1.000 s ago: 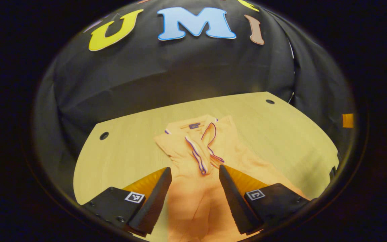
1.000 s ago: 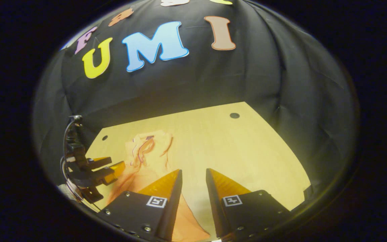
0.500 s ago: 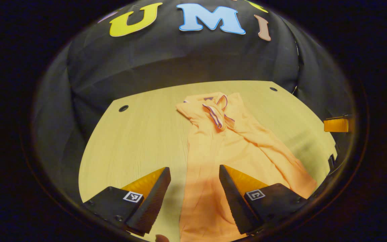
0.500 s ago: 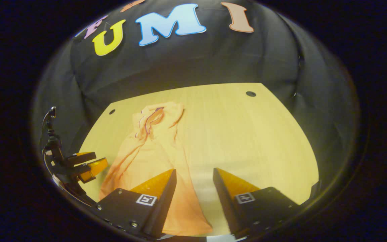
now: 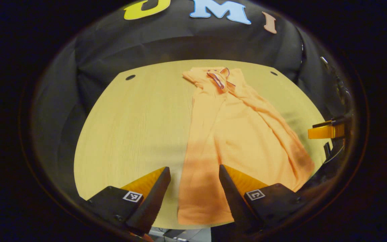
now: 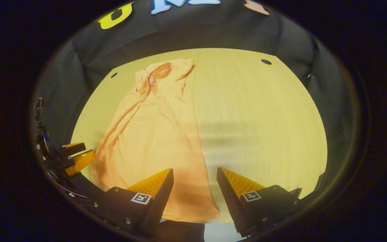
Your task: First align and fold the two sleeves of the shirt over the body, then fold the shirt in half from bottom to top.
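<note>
An orange shirt (image 5: pixel 237 134) lies lengthwise on the wooden table (image 5: pixel 129 127), collar at the far end, both sleeves folded over the body, hem at the near edge. My left gripper (image 5: pixel 193 174) hangs open above the hem's left corner, nothing between its fingers. In the right gripper view the shirt (image 6: pixel 153 134) stretches from the far collar to the near edge. My right gripper (image 6: pixel 193 176) stands open over the hem's right corner. The right gripper (image 5: pixel 326 131) shows at the right rim of the left gripper view; the left gripper (image 6: pixel 72 158) shows at the left rim of the right gripper view.
The table has small dark holes (image 5: pixel 130 77) (image 6: pixel 266 62) near its far corners. Bare wood lies left of the shirt in the left gripper view and right of it (image 6: pixel 264 127) in the right gripper view. Black cloth walls surround the table.
Both grippers have pulled back from the collar end toward the near table edge, and they now hang over the hem. Both stayed open. The shirt has not moved.
</note>
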A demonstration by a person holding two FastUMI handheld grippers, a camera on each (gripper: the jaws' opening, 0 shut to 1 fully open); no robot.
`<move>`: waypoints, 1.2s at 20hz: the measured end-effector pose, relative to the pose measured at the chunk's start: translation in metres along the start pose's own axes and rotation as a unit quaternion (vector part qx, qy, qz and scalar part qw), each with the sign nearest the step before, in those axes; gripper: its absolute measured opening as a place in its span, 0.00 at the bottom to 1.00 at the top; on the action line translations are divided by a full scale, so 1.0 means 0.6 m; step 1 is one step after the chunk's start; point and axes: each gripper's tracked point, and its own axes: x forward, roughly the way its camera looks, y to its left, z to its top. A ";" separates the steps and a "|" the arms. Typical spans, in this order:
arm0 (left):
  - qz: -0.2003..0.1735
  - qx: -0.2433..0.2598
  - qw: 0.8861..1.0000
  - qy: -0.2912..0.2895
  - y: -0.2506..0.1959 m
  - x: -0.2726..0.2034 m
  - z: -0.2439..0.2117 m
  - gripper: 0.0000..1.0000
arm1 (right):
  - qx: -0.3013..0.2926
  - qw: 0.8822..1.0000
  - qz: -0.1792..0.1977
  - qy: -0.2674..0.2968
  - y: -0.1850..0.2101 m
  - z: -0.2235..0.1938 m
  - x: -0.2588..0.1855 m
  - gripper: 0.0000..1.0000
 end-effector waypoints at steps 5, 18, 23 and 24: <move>-0.002 0.006 0.998 0.063 -0.005 -0.009 -0.071 0.96 | -0.028 0.997 -0.006 0.077 0.005 -0.081 0.012 0.83; 0.014 -0.006 0.986 0.164 -0.002 0.015 -0.125 0.95 | -0.086 0.979 -0.048 0.181 -0.005 -0.128 0.043 0.83; 0.006 -0.009 0.984 0.180 -0.009 0.024 -0.115 0.95 | -0.078 0.972 -0.054 0.214 -0.005 -0.128 0.045 0.84; 0.005 -0.008 0.983 0.185 -0.009 0.026 -0.117 0.94 | -0.080 0.972 -0.054 0.216 -0.003 -0.129 0.046 0.85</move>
